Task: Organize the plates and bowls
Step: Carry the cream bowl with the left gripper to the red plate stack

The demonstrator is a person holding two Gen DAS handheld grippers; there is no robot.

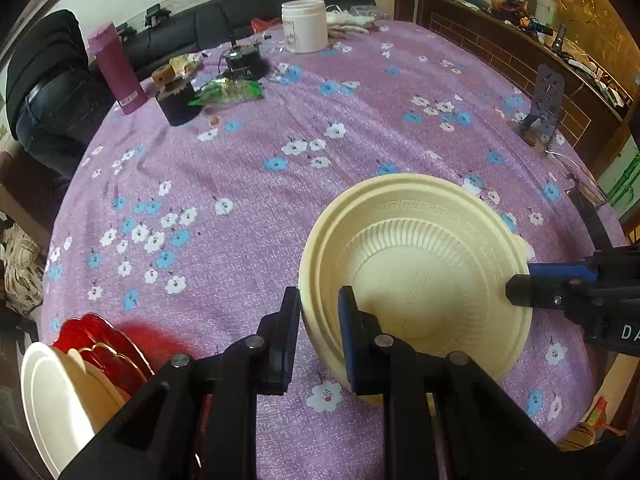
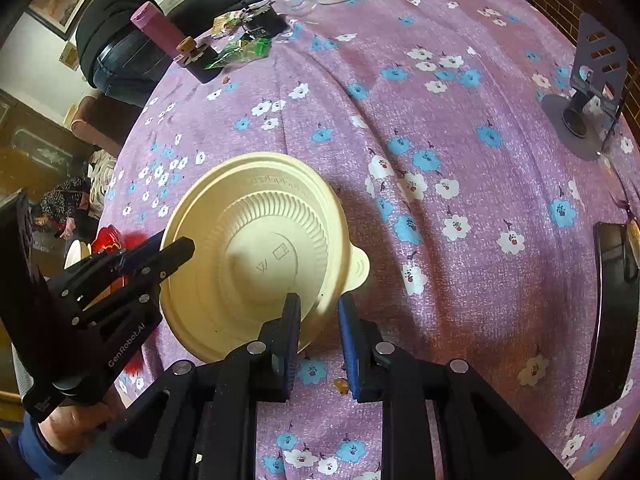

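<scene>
A cream ribbed plastic bowl (image 1: 420,264), seemingly nested in a second one, sits over the purple flowered tablecloth (image 1: 248,168). My left gripper (image 1: 318,300) is shut on its near left rim, one finger outside the wall and one inside. My right gripper (image 1: 514,286) reaches in from the right and pinches the opposite rim. In the right wrist view the bowl (image 2: 260,240) has a small tab on its edge. There my right gripper (image 2: 320,304) clamps its near rim, while the left gripper (image 2: 180,250) holds the far left edge.
A stack of red plates (image 1: 104,340) and a white plate (image 1: 48,396) lies at the near left. Far across the table are a maroon bottle (image 1: 116,68), a white jar (image 1: 304,26), a green wrapper (image 1: 228,92) and a phone stand (image 1: 544,108). A dark curved object (image 2: 612,312) lies at the right. A person in black (image 1: 44,80) stands behind.
</scene>
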